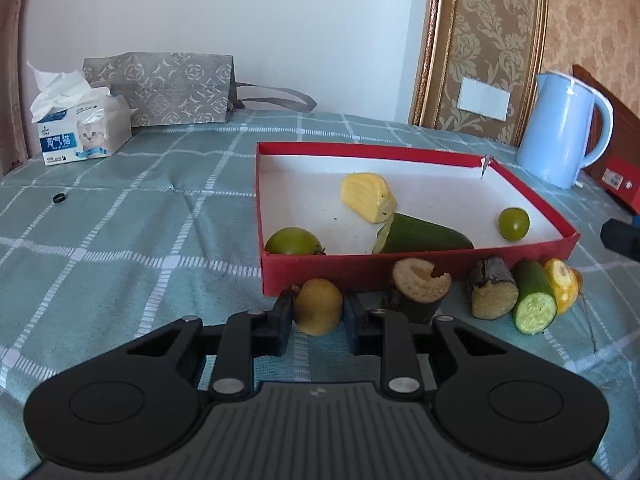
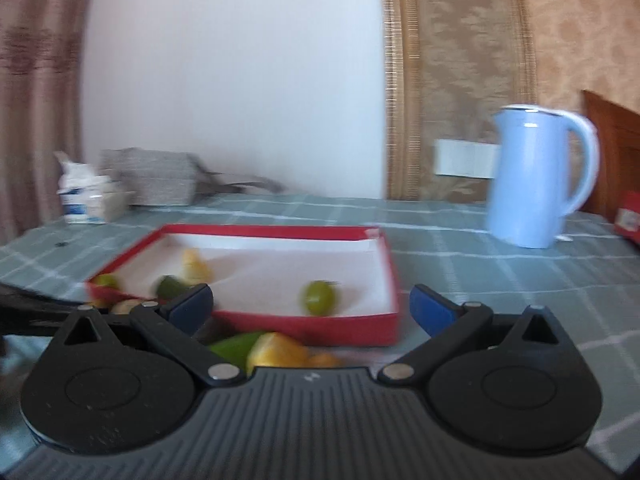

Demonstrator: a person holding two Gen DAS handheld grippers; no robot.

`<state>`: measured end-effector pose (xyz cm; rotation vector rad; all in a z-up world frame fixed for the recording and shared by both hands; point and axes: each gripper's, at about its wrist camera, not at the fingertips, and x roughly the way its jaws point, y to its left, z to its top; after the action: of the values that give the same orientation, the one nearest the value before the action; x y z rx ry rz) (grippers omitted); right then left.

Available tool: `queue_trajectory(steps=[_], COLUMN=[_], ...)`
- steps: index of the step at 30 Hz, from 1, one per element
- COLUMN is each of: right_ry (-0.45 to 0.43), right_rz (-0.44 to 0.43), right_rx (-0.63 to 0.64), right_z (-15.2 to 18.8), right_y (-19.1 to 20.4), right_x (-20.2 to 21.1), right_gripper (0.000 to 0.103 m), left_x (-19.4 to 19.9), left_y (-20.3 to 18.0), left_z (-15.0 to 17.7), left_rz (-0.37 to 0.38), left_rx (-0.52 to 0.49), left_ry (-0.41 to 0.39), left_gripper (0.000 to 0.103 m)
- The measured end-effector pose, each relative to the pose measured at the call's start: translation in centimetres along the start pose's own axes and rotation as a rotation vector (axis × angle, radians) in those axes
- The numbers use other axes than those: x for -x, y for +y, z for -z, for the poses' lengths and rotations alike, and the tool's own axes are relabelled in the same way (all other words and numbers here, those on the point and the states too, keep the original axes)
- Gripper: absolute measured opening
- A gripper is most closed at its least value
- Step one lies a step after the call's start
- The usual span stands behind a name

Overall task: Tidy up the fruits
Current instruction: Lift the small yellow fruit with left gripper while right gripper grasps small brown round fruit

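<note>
Jaws of the left gripper, low in the centre of the left wrist view, sit narrow around a yellowish round fruit, one blue-black finger pressed against each side of it. That fruit rests on the green checked cloth, just in front of the near wall of a red box with a white floor.

Inside the box, a green round fruit lies in the near left corner, a yellow ridged piece sits mid-floor, a dark green cucumber chunk lies just below it and appears to touch it, and a smaller green fruit lies toward the right wall.

Outside, along the box's near wall to the right of the held fruit, stand a dark-skinned stalk piece with a pale bitten end, a second stalk piece, a cut cucumber piece and a yellow-orange piece, close together in a row.

In the blurred right wrist view, the right gripper stands low in the frame with its jaws spread wide and nothing between them. A green piece and a yellow piece show just above its body.

Farther out, a pale blue kettle stands at the right, a tissue box and a grey patterned bag at the upper left, and a small black ring lies on the cloth at the left
</note>
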<state>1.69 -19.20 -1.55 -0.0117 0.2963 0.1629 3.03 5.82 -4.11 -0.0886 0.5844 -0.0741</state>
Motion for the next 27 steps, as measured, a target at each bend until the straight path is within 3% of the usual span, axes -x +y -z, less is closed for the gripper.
queue_trajectory(steps=[4, 10, 12, 15, 16, 17, 22, 27], right_ry=[-0.025, 0.084, 0.108, 0.137, 0.146, 0.161, 0.216, 0.238], right_rz=[0.075, 0.068, -0.010, 0.042, 0.068, 0.097, 0.040, 0.078], right_rx=[-0.091, -0.206, -0.171, -0.036, 0.015, 0.043, 0.008, 0.063], right_z=[-0.4, 1.1, 1.5, 2.0, 2.1, 2.2, 2.2, 1.8], right_y=[-3.2, -6.9, -6.4, -4.0, -3.3, -2.7, -2.1, -1.0], right_x=[0.5, 0.1, 0.2, 0.0, -0.2, -0.5, -1.7, -3.0], right_gripper=[0.103, 0.103, 0.103, 0.099, 0.087, 0.084, 0.082, 0.075], left_x=[0.3, 0.4, 0.4, 0.3, 0.3, 0.3, 0.4, 0.3], left_y=[-0.2, -0.3, -0.2, -0.2, -0.2, -0.1, -0.2, -0.2], left_z=[0.1, 0.3, 0.3, 0.2, 0.2, 0.2, 0.3, 0.3], left_rz=[0.010, 0.025, 0.027, 0.027, 0.027, 0.027, 0.027, 0.032], left_rx=[-0.004, -0.011, -0.008, -0.008, -0.006, -0.005, -0.009, -0.007], left_ry=[-0.016, -0.003, -0.004, 0.003, 0.003, 0.001, 0.000, 0.006], left_gripper=[0.025, 0.025, 0.025, 0.025, 0.025, 0.025, 0.025, 0.025])
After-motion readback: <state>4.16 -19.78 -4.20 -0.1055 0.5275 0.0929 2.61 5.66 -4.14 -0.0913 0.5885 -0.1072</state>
